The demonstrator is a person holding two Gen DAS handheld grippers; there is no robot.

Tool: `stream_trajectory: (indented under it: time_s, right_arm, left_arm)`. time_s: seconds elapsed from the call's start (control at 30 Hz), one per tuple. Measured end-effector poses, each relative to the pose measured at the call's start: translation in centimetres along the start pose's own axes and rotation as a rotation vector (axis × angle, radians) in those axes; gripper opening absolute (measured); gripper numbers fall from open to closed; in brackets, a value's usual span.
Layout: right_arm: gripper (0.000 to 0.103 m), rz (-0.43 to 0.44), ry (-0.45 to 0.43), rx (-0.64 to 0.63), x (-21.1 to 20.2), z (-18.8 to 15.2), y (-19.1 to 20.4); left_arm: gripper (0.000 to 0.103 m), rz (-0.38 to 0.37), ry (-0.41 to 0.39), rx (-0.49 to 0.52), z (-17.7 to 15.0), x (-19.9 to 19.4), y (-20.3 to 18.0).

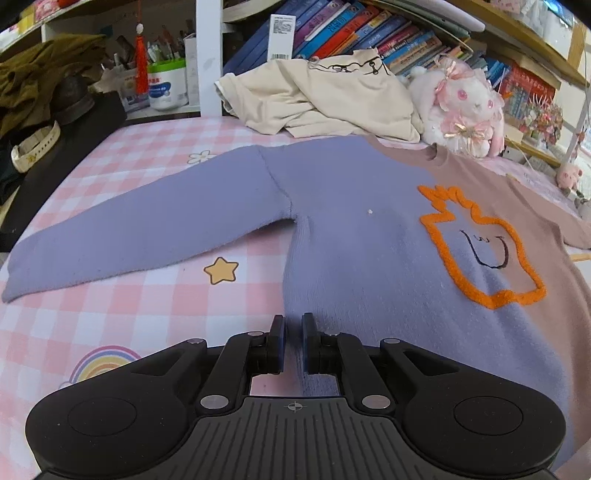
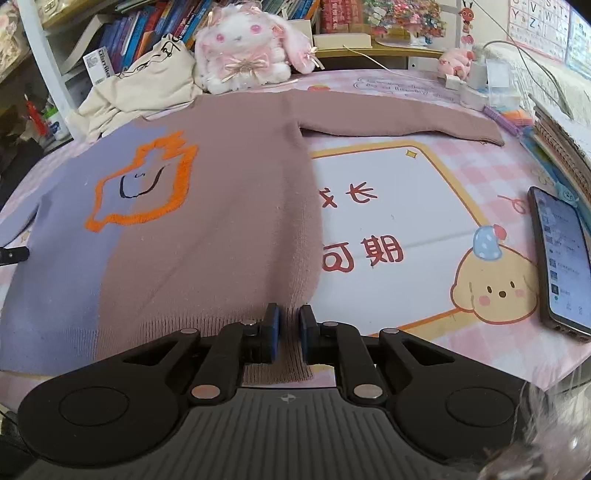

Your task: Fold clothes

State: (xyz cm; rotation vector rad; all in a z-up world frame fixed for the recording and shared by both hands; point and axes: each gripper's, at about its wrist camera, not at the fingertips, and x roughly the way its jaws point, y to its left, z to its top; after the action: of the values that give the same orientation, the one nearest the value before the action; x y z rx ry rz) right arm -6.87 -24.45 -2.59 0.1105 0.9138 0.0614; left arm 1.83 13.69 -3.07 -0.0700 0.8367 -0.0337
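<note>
A two-tone sweater lies flat on the pink checked table, lavender half [image 1: 354,236] on the left, mauve half [image 2: 229,192] on the right, with an orange-outlined patch [image 1: 484,243] on the chest. Its lavender sleeve [image 1: 140,229] and mauve sleeve [image 2: 399,122] stretch out sideways. My left gripper [image 1: 293,325] sits at the hem's left corner, jaws nearly closed with a narrow gap over the fabric edge. My right gripper [image 2: 289,317] sits at the hem's right corner in the same narrow stance, fabric lying between the pads.
A cream garment [image 1: 325,96] and a white plush rabbit [image 2: 243,48] lie behind the sweater. A phone [image 2: 561,258] and notebooks [image 2: 554,140] lie at the right. Dark clothes and a watch [image 1: 33,147] sit at the left. Bookshelves [image 1: 369,33] stand behind.
</note>
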Motion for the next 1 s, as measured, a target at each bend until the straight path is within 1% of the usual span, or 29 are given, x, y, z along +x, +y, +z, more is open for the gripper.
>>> stream_trajectory:
  time_s: [0.07,0.13,0.2,0.23,0.33,0.37,0.43,0.57,0.67,0.7,0.73,0.77,0.8,0.83,0.9,1.0]
  right_arm:
    - [0.011,-0.006,0.002,-0.024,0.0,0.1,0.4]
    - [0.012,-0.011,0.003,-0.03,0.1,0.1,0.5]
    - [0.013,-0.016,0.002,-0.025,0.1,0.2,0.4]
    - [0.016,-0.021,-0.001,-0.015,0.1,0.2,0.3]
    - [0.024,-0.034,-0.008,0.018,0.1,0.3,-0.2]
    - [0.025,-0.037,-0.01,0.026,0.1,0.4,-0.4]
    - [0.025,-0.038,-0.013,0.041,0.1,0.6,-0.7]
    - [0.025,-0.017,-0.013,0.064,0.3,1.1,-0.9]
    - [0.025,-0.019,-0.002,0.068,0.6,1.1,-0.8]
    - [0.025,-0.021,-0.003,0.067,0.7,1.1,-0.8]
    - [0.022,-0.021,-0.003,0.06,0.7,1.1,-0.7]
    - [0.017,-0.022,-0.001,0.05,0.6,1.1,-0.6]
    - [0.012,-0.022,0.002,0.039,0.6,1.0,-0.5]
    - [0.011,-0.023,0.004,0.025,0.5,1.0,-0.4]
    - [0.011,-0.02,0.01,-0.003,0.5,0.9,0.1]
    - [0.01,-0.023,0.007,-0.027,0.5,0.8,0.5]
  left_arm:
    - [0.01,-0.016,0.019,-0.022,0.1,-0.2,0.2]
    - [0.012,-0.058,0.055,-0.037,0.0,-0.7,0.4]
    - [0.015,-0.073,0.068,-0.026,-0.5,-1.4,0.1]
    - [0.017,-0.081,0.076,-0.027,-0.9,-1.7,0.0]
    - [0.023,-0.12,0.107,-0.092,-2.0,-2.4,0.2]
    - [0.026,-0.127,0.105,-0.114,-2.2,-2.6,0.2]
    - [0.026,-0.131,0.106,-0.135,-2.7,-2.9,0.1]
    - [0.027,-0.119,0.112,-0.124,-2.9,-3.1,-0.5]
    - [0.025,-0.111,0.11,-0.145,-3.0,-3.2,-0.5]
    - [0.023,-0.107,0.108,-0.149,-3.0,-3.2,-0.6]
    - [0.02,-0.102,0.107,-0.144,-3.1,-3.2,-0.7]
    - [0.004,-0.099,0.107,-0.14,-3.1,-3.2,-0.8]
    - [0.004,-0.102,0.108,-0.134,-3.1,-3.1,-0.7]
    - [0.004,-0.101,0.101,-0.133,-3.1,-3.0,-0.5]
    - [0.004,-0.098,0.087,-0.13,-2.9,-2.8,-0.1]
    - [0.004,-0.087,0.087,-0.115,-2.8,-2.8,0.1]
